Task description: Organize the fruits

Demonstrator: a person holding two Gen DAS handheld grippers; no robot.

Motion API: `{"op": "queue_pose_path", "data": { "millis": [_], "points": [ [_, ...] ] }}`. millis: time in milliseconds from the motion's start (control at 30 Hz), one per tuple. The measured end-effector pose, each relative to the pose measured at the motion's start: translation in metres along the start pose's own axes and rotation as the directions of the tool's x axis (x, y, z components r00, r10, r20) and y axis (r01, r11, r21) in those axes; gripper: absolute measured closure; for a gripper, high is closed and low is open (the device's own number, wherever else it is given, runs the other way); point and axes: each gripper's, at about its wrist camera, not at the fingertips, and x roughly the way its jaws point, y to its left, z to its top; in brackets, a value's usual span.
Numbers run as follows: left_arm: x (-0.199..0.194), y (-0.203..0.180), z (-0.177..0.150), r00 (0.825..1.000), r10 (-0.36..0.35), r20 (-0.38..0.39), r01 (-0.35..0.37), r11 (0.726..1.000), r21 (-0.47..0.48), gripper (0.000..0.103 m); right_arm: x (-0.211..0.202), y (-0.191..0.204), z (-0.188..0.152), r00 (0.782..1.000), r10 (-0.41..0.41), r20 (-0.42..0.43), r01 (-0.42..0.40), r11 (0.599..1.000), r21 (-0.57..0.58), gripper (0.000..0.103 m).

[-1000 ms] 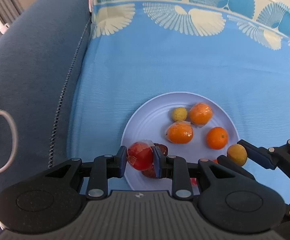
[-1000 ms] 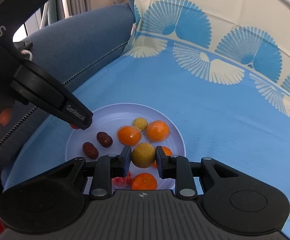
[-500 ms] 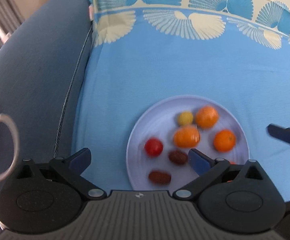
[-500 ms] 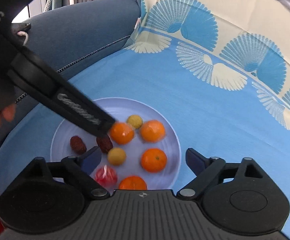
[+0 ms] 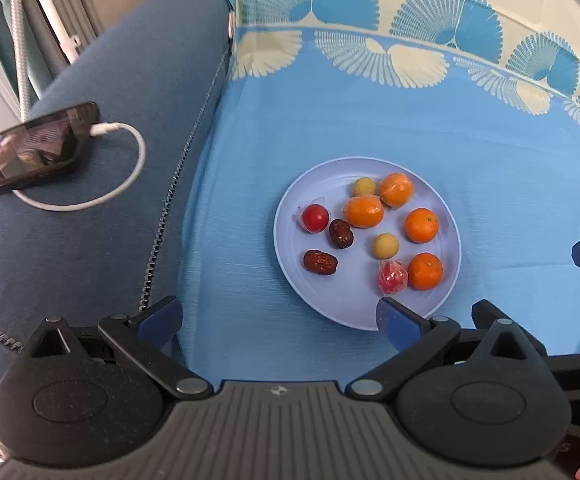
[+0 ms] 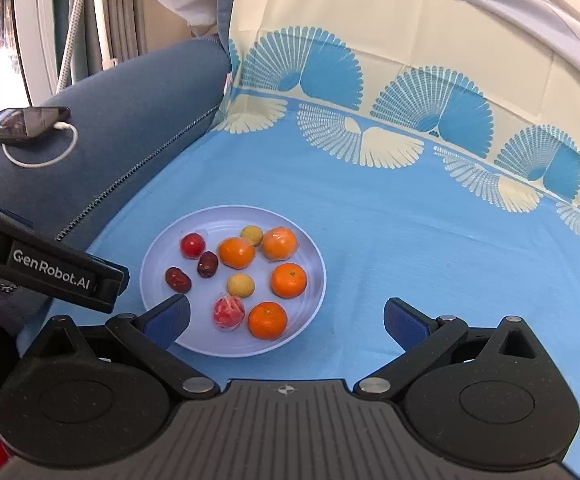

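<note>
While we hold both claws above the blue cloth [image 5: 370, 120], the left gripper [image 5: 277, 316] gapes fully, empty. Ahead, every fruit rests on the pale plate [image 6: 157, 264]. Our right gripper [image 6: 287, 316] is still widening, holding nothing.

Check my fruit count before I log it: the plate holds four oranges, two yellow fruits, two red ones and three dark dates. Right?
Not quite: the plate holds two dark dates, not three, as the left wrist view shows. The four oranges, two yellow fruits and two red ones are right.
</note>
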Motion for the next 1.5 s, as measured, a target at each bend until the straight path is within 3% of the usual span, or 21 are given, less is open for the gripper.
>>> {"op": "queue_pose_path", "data": {
  "millis": [500,1500],
  "points": [
    [-0.033,-0.004,-0.012,0.998,0.017,0.068,-0.018,1.0,0.014,0.0,-0.037,0.003,-0.003,0.998,-0.014,0.062,0.014,1.0,-0.005,0.001],
    [-0.039,-0.005,-0.009,0.997,0.023,0.071,-0.025,0.999,0.028,0.0,-0.041,0.003,0.0,0.998,-0.025,0.063,0.025,1.0,-0.008,0.001]
  ]
}}
